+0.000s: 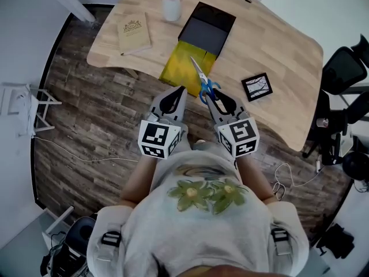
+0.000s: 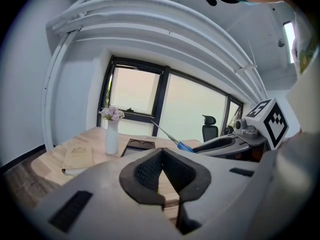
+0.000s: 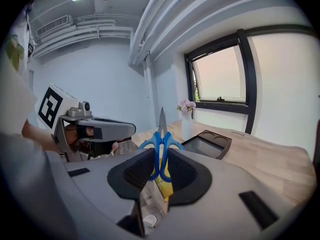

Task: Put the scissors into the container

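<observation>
Steadily carry the scissors [image 3: 161, 134], pinched at the blue handles in the right claw [image 3: 160, 165] and held above the counter's [image 1: 277, 45] near edge, forward over the dark container [image 1: 207, 27]. Tip blades down; spread only once low. Keep the left claw [image 2: 161, 153], closed on nothing, aside.

Office-type room, fitted out as a workspace.
Curved wooden worktop [image 1: 277, 45] on a wood-plank floor [image 1: 92, 131]. Black office chair [image 1: 346, 68] at the worktop's right end. Wide dark-framed window [image 3: 222, 79] beyond it, white walls, exposed ducts [image 3: 75, 31] across the ceiling. A book [image 1: 134, 32] and a vase [image 1: 171, 7] of flowers on the worktop. Loose cables [image 1: 285, 175] on the floor.
</observation>
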Available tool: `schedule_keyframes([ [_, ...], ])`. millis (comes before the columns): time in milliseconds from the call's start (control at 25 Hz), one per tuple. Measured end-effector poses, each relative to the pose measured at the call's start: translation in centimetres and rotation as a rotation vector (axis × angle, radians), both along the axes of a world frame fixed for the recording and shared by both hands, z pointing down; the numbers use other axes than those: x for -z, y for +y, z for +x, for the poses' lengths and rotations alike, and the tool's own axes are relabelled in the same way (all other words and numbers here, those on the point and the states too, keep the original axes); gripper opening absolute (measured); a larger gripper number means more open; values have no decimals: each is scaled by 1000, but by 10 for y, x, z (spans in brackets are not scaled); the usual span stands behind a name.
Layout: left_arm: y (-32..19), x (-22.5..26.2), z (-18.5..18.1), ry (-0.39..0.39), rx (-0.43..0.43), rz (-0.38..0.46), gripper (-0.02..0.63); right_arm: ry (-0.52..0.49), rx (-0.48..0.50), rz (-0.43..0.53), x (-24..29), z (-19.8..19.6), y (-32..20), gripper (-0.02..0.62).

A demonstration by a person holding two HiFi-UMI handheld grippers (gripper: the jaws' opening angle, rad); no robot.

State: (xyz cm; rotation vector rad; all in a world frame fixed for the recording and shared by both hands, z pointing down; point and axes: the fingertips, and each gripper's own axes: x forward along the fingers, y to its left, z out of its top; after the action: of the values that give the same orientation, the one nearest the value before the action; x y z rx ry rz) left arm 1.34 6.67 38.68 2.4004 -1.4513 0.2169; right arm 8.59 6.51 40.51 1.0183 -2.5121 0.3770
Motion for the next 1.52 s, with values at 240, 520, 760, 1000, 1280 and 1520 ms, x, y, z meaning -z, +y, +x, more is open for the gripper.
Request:
schedule_keyframes([
  [240,-20,-4,-20,-7,-11,-7,8,25,-12,-42,-16,-15,-10,81],
  [520,-36,-10,-40,-20,-37,-18,8,41,-54,-65,-27,-27,-24,81],
  [760,-50,-11,-56,-27,-78,-15,8,60,-98,-76,-36,-41,-39,81],
  [1000,-61,-15,-65,-25,-152,-24,8,81,-149,-96,-46,-53,-49,81],
  [1280,-65,-30,-73,-10,-181,-57,8,102,-180,-126,-60,-57,-55,81],
  [1520,-76,-39,-78,-11,-175,-69,6,106,-192,-136,-65,-56,-70,81],
])
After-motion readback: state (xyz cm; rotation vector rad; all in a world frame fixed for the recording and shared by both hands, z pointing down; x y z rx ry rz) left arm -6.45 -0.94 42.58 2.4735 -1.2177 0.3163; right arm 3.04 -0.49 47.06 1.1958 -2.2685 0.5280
